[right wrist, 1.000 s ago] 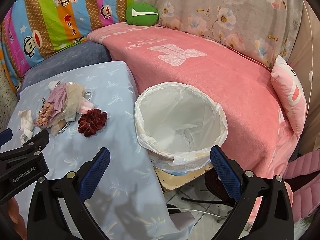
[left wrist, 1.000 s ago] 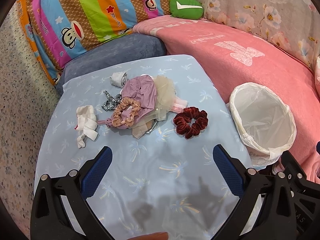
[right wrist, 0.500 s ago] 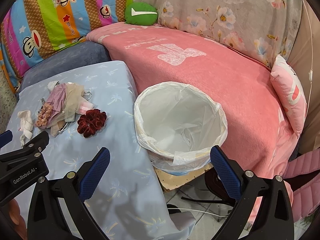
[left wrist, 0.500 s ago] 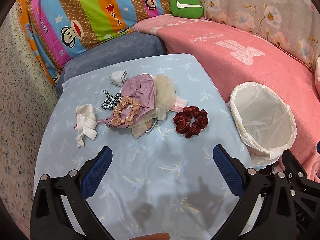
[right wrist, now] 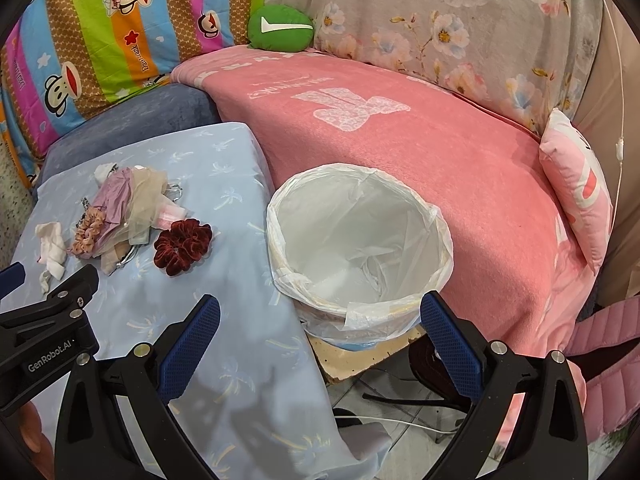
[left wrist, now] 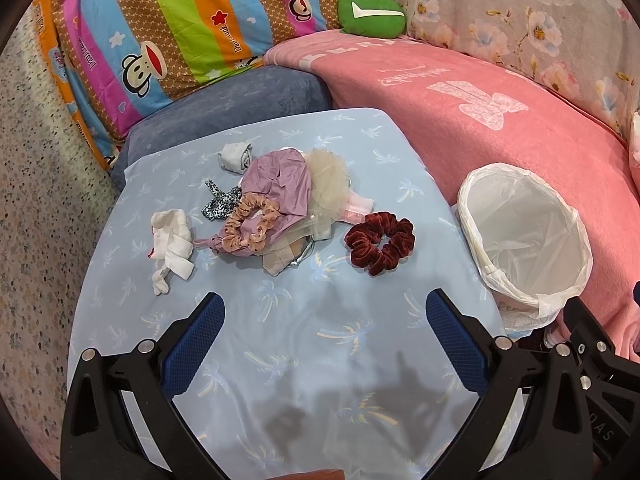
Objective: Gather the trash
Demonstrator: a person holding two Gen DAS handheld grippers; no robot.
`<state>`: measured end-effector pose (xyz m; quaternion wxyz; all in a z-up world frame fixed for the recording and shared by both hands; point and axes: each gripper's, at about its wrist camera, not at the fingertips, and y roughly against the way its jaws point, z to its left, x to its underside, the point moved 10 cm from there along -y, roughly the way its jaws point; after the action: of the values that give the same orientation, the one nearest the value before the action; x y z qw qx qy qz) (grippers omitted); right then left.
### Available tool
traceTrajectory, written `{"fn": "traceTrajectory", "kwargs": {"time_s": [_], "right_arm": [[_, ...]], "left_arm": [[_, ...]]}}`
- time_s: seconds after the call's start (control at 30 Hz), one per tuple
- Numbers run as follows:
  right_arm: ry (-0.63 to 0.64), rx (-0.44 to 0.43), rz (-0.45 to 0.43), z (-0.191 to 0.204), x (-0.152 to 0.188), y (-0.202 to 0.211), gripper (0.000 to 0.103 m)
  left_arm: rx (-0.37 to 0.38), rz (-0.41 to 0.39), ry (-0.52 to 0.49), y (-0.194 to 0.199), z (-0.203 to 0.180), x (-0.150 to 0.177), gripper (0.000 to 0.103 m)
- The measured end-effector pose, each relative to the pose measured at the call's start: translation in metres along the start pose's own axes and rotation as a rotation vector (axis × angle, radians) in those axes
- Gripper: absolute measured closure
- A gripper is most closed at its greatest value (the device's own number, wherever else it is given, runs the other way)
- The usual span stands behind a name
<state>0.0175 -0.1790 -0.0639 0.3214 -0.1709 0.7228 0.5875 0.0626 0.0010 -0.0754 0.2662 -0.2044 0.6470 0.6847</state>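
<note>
- The left gripper [left wrist: 324, 312] was spread wide with nothing between its blue pads, held above the near part of the blue cloth [left wrist: 304, 344].
- The right gripper [right wrist: 320, 312] was just as wide apart and empty, above the near rim of the bin [right wrist: 280, 216] at the edge of the cloth.
- Beyond the left gripper lay a dark red scrunchie [left wrist: 379, 242], on its own, apart from the other things.
- Left of it sat a heap: a lilac cloth [left wrist: 280, 184], a cream net piece [left wrist: 330, 178] and a peach scrunchie [left wrist: 250, 226] resting on top.
- A crumpled white tissue [left wrist: 172, 240] lay near the left side of the cloth, apart from the heap.
- A small grey-white wad [left wrist: 234, 156] lay at the far side of the heap.
- The bin, lined with a white bag [right wrist: 360, 240], stood just beside the right edge of the cloth, against a pink blanket [right wrist: 440, 152], and nothing was seen inside it but the liner.
- A green cushion [right wrist: 280, 26] sat at the back.
</note>
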Motion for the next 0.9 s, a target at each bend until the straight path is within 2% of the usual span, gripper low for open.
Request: {"fn": "traceTrajectory", "kwargs": {"time_s": [0.9], "right_arm": [[-0.017, 0.012, -0.024, -0.005, -0.003, 0.012, 0.006]], "left_arm": [[0.016, -0.018, -0.023, 0.007, -0.003, -0.001, 0.007]]}}
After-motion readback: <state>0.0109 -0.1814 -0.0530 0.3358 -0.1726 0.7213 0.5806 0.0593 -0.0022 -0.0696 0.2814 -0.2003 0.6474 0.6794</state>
